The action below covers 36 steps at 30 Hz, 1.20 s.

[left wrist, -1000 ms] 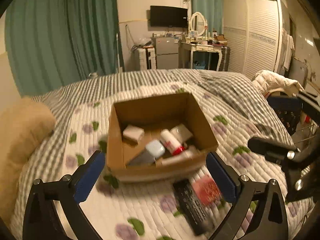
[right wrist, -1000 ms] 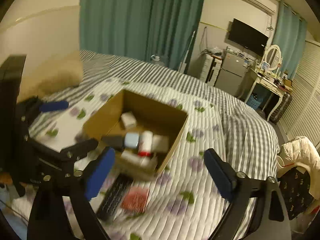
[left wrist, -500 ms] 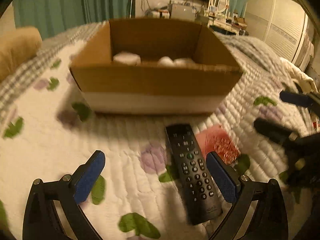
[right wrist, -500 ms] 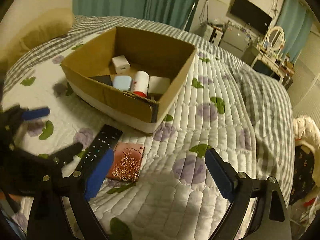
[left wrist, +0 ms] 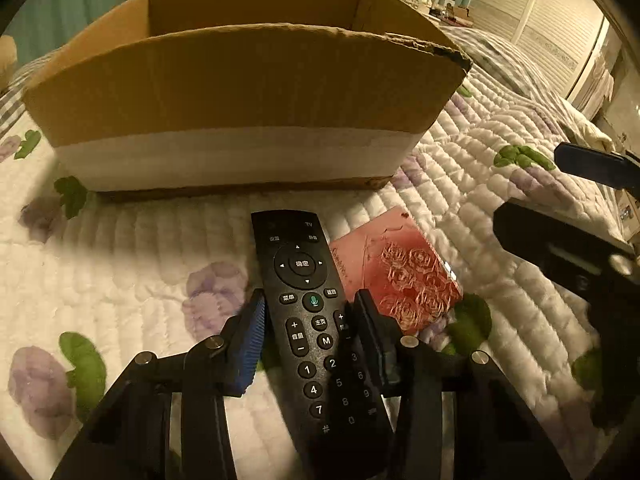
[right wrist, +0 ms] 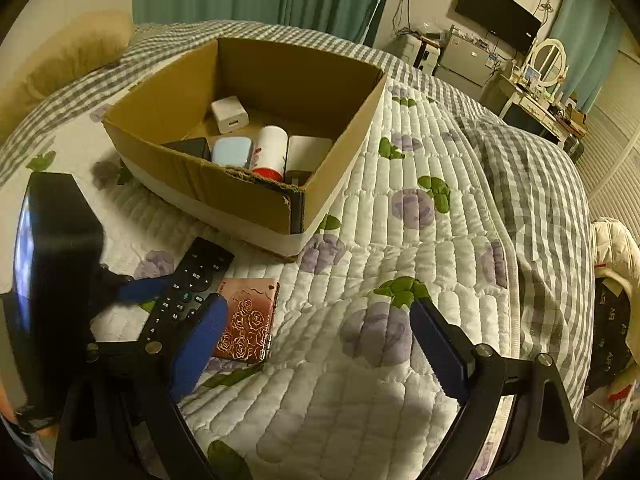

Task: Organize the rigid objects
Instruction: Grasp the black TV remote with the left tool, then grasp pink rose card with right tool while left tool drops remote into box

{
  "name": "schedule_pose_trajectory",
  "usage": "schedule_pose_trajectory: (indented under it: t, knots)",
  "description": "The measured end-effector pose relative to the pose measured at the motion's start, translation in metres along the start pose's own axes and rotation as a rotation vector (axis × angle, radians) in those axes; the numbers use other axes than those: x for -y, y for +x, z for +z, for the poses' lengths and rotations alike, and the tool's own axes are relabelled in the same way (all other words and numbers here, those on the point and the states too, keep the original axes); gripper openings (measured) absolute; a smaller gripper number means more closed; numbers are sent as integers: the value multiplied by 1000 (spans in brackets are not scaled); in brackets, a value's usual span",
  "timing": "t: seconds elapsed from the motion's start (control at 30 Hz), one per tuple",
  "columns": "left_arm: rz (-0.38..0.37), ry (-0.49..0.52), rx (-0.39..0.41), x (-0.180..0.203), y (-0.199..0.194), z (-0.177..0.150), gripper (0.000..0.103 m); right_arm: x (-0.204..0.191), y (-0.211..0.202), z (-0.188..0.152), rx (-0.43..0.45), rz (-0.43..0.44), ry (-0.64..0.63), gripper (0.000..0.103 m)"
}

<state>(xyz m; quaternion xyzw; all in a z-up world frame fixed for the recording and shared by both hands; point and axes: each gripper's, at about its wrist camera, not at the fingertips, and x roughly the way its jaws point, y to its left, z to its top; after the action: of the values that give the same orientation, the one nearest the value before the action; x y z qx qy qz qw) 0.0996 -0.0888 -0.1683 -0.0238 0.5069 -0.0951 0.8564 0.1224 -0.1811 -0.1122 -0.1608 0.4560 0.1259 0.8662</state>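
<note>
A black TV remote [left wrist: 310,320] lies on the quilted bed in front of a cardboard box [left wrist: 240,92]. My left gripper [left wrist: 308,332] is shut on the remote, one pad on each long side. A pink rose-embossed case [left wrist: 400,276] lies right beside the remote. In the right wrist view the remote [right wrist: 188,292] and the pink case [right wrist: 248,320] lie at lower left, with the box [right wrist: 248,196] behind them. The box holds a white charger [right wrist: 229,114], a light blue case [right wrist: 232,151], a white and red bottle [right wrist: 270,152] and other items. My right gripper [right wrist: 316,344] is open and empty above the quilt.
A tan pillow [right wrist: 68,60] lies at the far left of the bed. A grey checked blanket [right wrist: 532,184] covers the right side. A white jacket [right wrist: 616,248] hangs off the bed's right edge. Furniture and a TV [right wrist: 498,14] stand along the far wall.
My left gripper dropped toward the bed and closed from wide open onto the remote. My right gripper came lower and nearer to the pink case, still open.
</note>
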Motion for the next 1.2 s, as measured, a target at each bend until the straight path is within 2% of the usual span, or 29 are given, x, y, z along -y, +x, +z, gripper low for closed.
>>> schedule_pose_trajectory:
  t: [0.1,0.2,0.23,0.27,0.4,0.5,0.7,0.8,0.83,0.87,0.9,0.93,0.97,1.0,1.1,1.2]
  knots:
    - [-22,-39,8,-14,-18,-2,41,-2,2,1,-16,12,-14,92]
    - [0,-61,73,-33,-47,3,39,-8,9,5,-47,36,-39,92]
    - [15,-65,98,-39,-55,5,19,-12,13,7,-64,42,-53,92]
    - [24,-71,102,-46,-63,7,15,-17,17,9,-80,45,-67,92]
    - [22,-90,83,-66,-61,17,15,-38,47,18,-196,103,-85,92]
    - [12,-105,53,-68,-47,13,15,-49,71,19,-284,77,-94,92]
    - [-4,-87,41,-63,-39,17,15,-69,102,17,-390,88,-141,92]
    - [48,-88,36,-61,-32,11,18,-72,102,19,-374,100,-140,73]
    - [70,-80,41,-60,-31,10,18,-71,100,19,-367,104,-140,73]
    - [78,-72,41,-59,-30,10,23,-70,98,19,-358,105,-139,72]
    - [75,-70,23,-60,-27,9,28,-70,95,19,-344,107,-139,72]
    - [60,-71,-18,-60,-19,8,40,-69,91,19,-329,109,-138,72]
    - [58,-78,-37,-61,-15,5,42,-68,87,19,-314,102,-139,72]
    - [50,-81,-31,-62,-13,4,42,-66,83,18,-300,81,-138,72]
    - [47,-66,-46,-62,-9,5,42,-57,72,19,-262,108,-106,72]
    - [85,-15,-49,-55,-6,5,40,-49,60,21,-225,132,-82,72]
